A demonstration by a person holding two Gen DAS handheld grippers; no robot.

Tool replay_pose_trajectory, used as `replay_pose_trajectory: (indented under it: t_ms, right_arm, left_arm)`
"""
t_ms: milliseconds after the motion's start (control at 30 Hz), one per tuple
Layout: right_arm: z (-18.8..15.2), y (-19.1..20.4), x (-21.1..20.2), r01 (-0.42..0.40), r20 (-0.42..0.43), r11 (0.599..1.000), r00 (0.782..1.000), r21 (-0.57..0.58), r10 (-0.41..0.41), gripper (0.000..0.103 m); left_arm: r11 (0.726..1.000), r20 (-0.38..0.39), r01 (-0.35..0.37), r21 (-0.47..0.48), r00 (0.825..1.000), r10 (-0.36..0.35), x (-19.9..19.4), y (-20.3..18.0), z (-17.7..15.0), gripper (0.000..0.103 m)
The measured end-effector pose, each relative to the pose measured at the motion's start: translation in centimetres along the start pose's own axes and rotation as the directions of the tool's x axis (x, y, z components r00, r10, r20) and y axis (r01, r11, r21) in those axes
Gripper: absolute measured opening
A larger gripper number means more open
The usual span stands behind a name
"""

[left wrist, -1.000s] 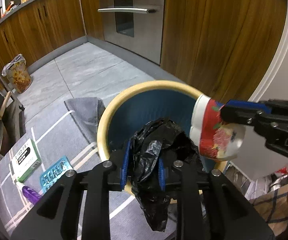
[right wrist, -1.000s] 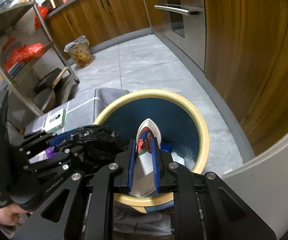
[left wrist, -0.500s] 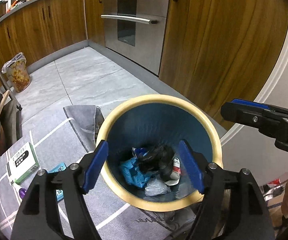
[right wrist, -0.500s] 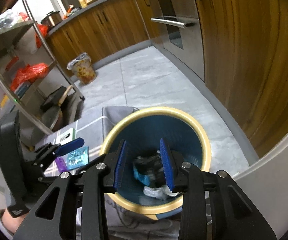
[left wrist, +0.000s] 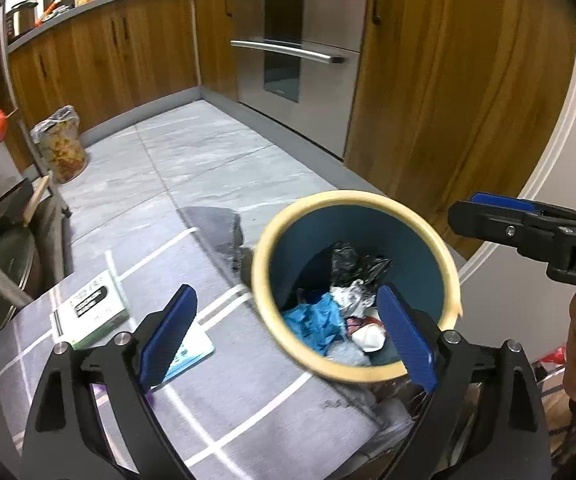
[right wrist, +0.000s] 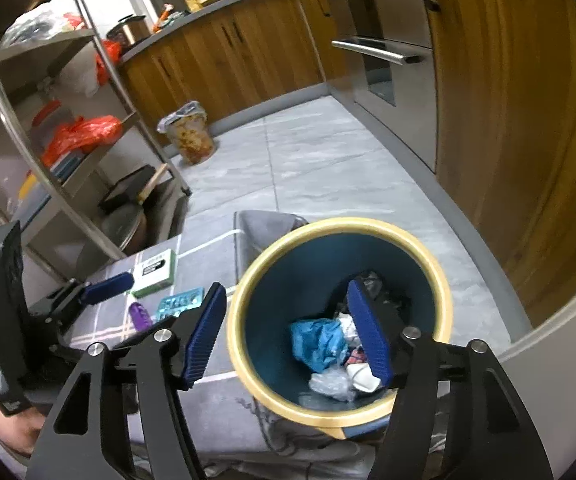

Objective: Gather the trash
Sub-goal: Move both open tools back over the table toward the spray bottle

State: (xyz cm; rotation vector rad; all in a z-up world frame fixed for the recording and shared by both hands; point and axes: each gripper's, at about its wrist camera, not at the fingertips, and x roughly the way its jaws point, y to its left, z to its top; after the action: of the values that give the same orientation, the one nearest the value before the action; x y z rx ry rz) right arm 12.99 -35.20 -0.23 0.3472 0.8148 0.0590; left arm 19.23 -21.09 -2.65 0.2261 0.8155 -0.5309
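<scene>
We see a grey marbled tile floor (right wrist: 320,160) carrying a grey rug with white grid lines (left wrist: 247,412). On the rug lie a white and green box (left wrist: 91,310), a light blue blister pack (right wrist: 179,302) and a small purple object (right wrist: 139,316). A round blue bin with a cream rim (right wrist: 247,300) stands at the rug's edge, and a patterned bag-lined bin (right wrist: 189,134) stands on the tiles near the cabinets.

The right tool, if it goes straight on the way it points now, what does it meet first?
Probably the bin: the open right tool points down at its near rim and the trash inside, such as the blue plastic bag. Depth is unclear.
</scene>
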Motion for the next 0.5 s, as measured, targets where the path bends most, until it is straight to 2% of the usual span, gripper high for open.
replay_pose_trajectory:
  t_ms: [133,500]
  right_arm:
    - [-0.2,1.0,0.4,-0.013,-0.006,1.0,1.0,-0.021,0.013,0.073]
    - [-0.8,4.0,2.0,-0.052,-0.035,0.996,0.998,-0.067,0.049,0.076]
  left_arm:
    - [0.999,0.006,-0.043,-0.023,0.999,0.043,-1.2,1.8,-0.5,0.094]
    - [0.98,-0.055,-0.168,-0.104,0.985,0.163,-2.6,8.1,-4.1,0.094]
